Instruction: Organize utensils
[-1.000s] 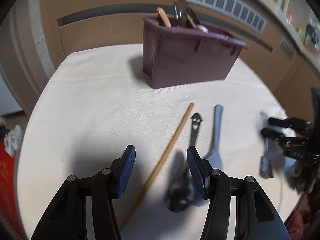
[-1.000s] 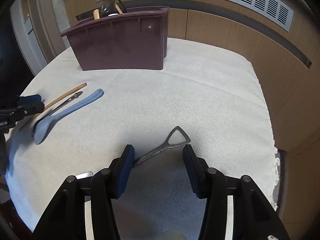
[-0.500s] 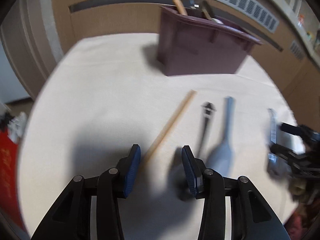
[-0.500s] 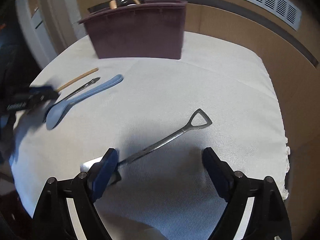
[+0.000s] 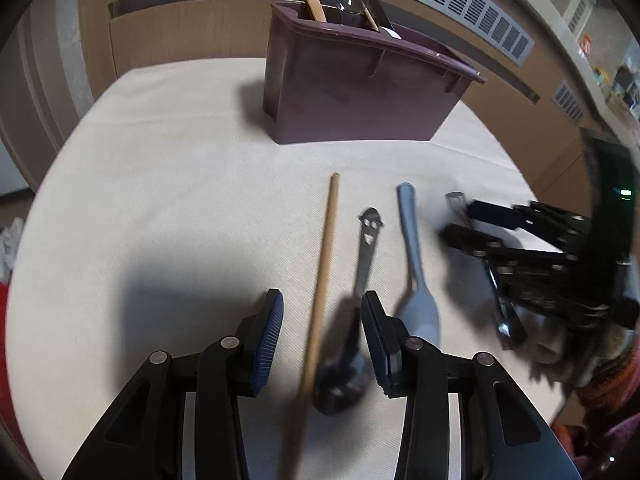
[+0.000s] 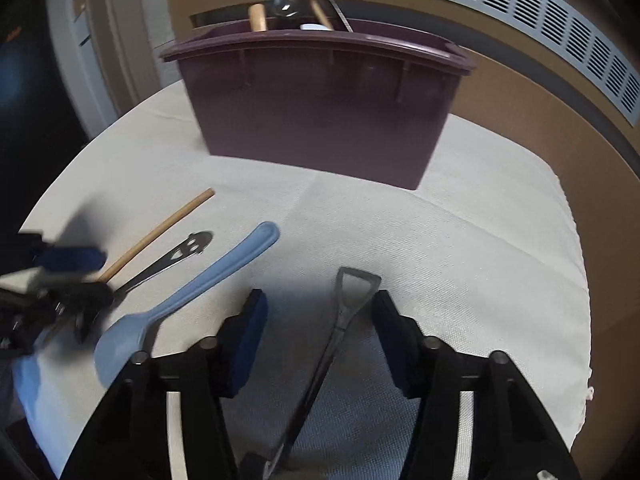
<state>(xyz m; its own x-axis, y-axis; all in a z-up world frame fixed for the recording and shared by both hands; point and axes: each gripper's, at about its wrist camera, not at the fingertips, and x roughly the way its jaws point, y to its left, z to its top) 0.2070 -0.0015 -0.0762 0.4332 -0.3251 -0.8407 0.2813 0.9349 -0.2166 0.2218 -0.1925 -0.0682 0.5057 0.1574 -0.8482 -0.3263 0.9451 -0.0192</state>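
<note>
A purple utensil bin (image 5: 360, 92) stands at the back of the cloth-covered table, also in the right wrist view (image 6: 320, 100), holding several utensils. On the cloth lie a wooden stick (image 5: 324, 264), a dark metal spoon with a face-cut handle (image 5: 366, 248), a light blue spoon (image 5: 414, 264) and a metal shovel-handled utensil (image 6: 340, 328). My left gripper (image 5: 322, 312) is open, its fingers either side of the stick and metal spoon. My right gripper (image 6: 320, 320) is open, straddling the shovel-handled utensil.
The table (image 6: 460, 248) is round with a white cloth; its edge drops off at the right. Wood-panelled walls with vent grilles (image 5: 460, 4) stand behind. The blue spoon (image 6: 192, 296) lies left of my right gripper.
My left gripper moved over the stick and metal spoon. My right gripper opened wide, then moved forward over the shovel-handled utensil, nearer the bin.
</note>
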